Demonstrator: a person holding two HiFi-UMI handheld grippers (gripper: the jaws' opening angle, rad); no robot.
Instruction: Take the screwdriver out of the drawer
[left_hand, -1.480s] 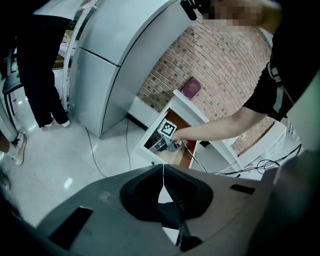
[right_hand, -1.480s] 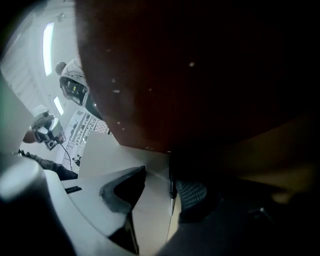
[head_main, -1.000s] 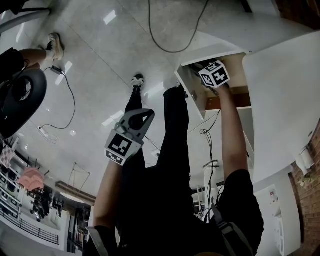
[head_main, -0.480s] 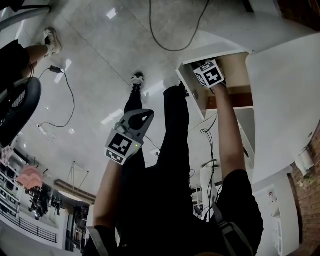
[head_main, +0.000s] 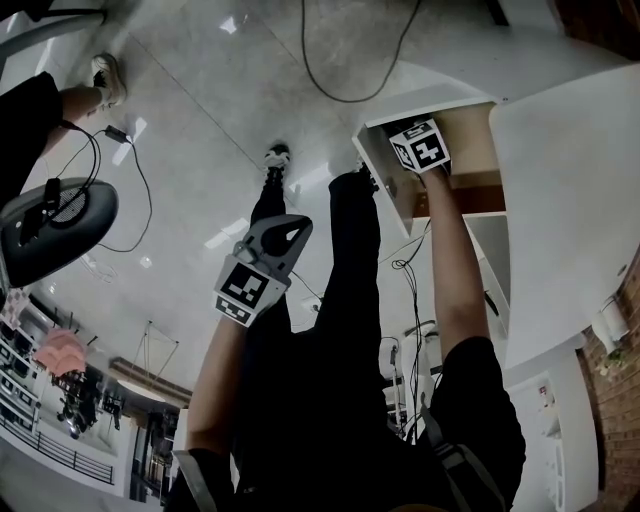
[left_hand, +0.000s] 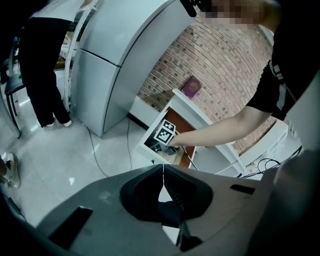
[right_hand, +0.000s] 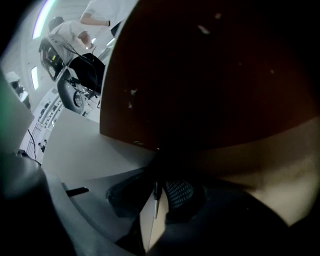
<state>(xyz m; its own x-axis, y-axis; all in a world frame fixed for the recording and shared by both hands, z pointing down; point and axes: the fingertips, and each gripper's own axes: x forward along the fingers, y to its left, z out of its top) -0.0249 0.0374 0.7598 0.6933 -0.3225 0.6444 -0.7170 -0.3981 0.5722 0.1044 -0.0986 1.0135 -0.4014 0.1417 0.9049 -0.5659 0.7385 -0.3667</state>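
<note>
We are reaching our right hand-held gripper (right_hand: 159, 165) into the drawer (head_main: 468, 135); its jaws have just been closing on the screwdriver (right_hand: 156, 200) inside. Our left hand-held gripper (left_hand: 163, 172) is hanging empty, jaws together. Lifting it out comes next.

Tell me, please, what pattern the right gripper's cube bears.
Black-and-white square markers; the cube shows best in the head view.
</note>
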